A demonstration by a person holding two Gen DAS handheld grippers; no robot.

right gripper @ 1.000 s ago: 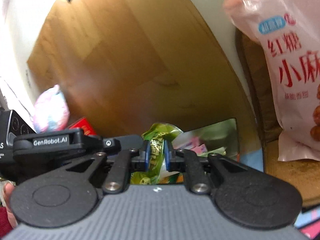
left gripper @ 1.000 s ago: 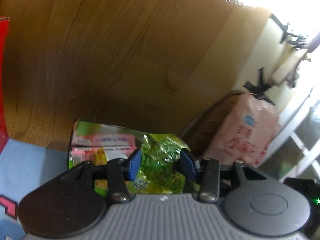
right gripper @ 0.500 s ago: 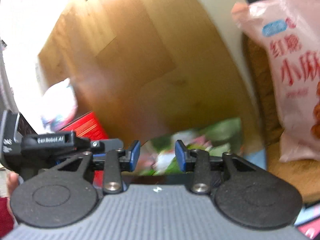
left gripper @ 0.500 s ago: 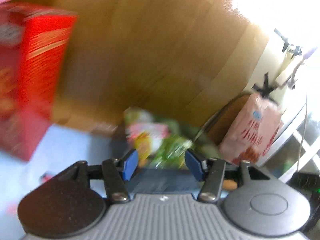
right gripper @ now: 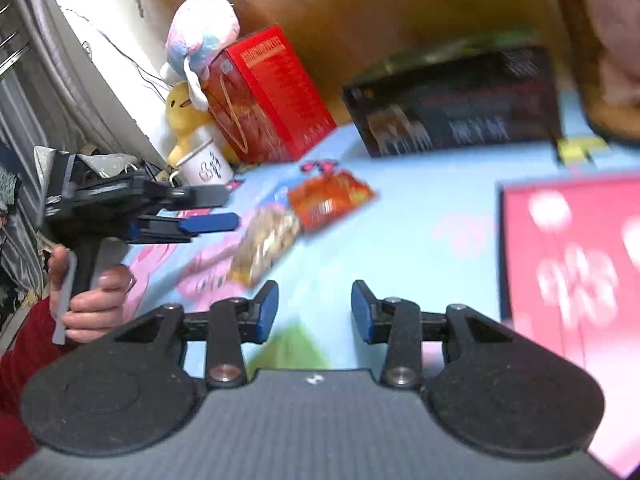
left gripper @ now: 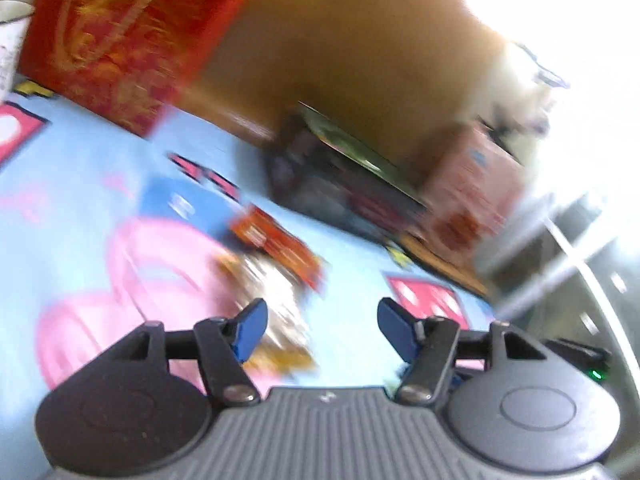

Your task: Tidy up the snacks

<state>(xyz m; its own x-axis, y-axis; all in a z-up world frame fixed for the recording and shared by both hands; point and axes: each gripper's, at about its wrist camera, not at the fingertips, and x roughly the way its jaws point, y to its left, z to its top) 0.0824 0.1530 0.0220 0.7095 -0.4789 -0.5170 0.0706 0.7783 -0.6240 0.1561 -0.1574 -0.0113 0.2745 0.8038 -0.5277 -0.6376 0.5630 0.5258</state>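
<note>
**Blue-padded fingers empty, two snack packets left on the mat**

Blue is the colour of the ground here: a light blue mat (right gripper: 420, 216) with pink cartoon figures, on which the loose snacks lie. Both grippers hang above it with nothing between their fingers. The left gripper (left gripper: 318, 330) has its jaws fairly wide and opening further; the right gripper (right gripper: 314, 310) stands narrower, its jaws also easing apart. Neither set of pads touches anything.

As for the task's things, an orange-red snack packet (right gripper: 330, 198) and a pale packet of brownish pieces (right gripper: 266, 246) lie on the mat, touching or just overlapping each other, ahead of both grippers. In the right wrist view the left gripper (right gripper: 208, 222), held by the person's hand (right gripper: 94, 292) in a red sleeve, points toward them from the side. In the left wrist view the same two packets show blurred, just beyond the fingers.

Beyond them stands a dark open box (right gripper: 456, 100) at the far edge of the mat, with something green showing along its top rim; it is probably the collecting place, though its contents cannot be made out. A red carton (right gripper: 272, 96) stands to the left of it, with plush toys and a white cup beside it.

Judging by this, the sorting is partly done: the box seems to hold some items, while at least these two packets are left to pick up and put away.
</note>
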